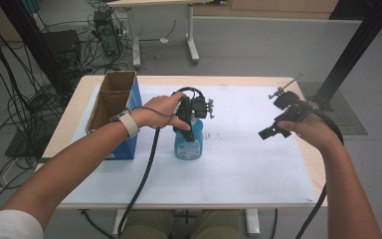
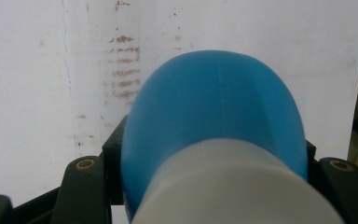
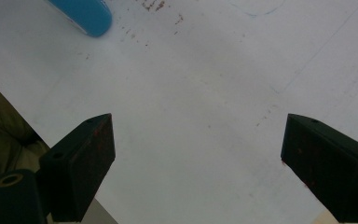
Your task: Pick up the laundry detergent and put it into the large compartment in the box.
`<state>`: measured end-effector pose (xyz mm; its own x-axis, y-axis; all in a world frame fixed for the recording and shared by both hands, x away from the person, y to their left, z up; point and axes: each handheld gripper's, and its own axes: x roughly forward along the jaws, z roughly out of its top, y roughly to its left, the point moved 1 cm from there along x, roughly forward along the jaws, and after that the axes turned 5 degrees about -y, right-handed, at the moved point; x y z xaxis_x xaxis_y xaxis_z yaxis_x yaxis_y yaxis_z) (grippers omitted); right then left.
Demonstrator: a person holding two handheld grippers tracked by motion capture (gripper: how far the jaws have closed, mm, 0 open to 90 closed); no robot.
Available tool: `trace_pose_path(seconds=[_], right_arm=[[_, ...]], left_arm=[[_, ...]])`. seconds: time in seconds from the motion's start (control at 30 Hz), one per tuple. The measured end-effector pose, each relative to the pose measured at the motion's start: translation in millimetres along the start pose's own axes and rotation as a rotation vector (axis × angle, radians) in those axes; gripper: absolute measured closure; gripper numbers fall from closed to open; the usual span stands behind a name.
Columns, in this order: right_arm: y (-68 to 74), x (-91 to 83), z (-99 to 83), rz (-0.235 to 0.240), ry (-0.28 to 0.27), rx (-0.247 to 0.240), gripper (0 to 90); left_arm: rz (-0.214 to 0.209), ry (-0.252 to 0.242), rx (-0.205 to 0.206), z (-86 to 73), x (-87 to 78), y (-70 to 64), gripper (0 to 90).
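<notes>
My left gripper is clamping the blue bottle near its top; the bottle is standing upright mid-table on the white mat, beside the box. My right gripper is hanging wide open, holding nothing.

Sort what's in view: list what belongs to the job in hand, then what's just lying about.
In the job:
- blue bottle, upright on the white mat
- left gripper, closed around the bottle's upper part
- right gripper, open, held above the mat, holding nothing

Lying about:
- open cardboard box at the table's left
- cables on the floor
</notes>
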<state>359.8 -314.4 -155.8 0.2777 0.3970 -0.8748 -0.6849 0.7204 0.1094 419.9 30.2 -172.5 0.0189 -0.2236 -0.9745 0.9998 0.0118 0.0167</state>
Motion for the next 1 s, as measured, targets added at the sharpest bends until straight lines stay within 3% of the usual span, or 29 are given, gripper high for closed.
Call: trace_pose_path(seconds=[1.0], right_arm=[[-0.1, -3.4, -5.0, -0.008, -0.002, 0.006, 9.7]], left_arm=[[0.001, -0.002, -0.006, -0.6, 0.1, -0.1, 39.0]])
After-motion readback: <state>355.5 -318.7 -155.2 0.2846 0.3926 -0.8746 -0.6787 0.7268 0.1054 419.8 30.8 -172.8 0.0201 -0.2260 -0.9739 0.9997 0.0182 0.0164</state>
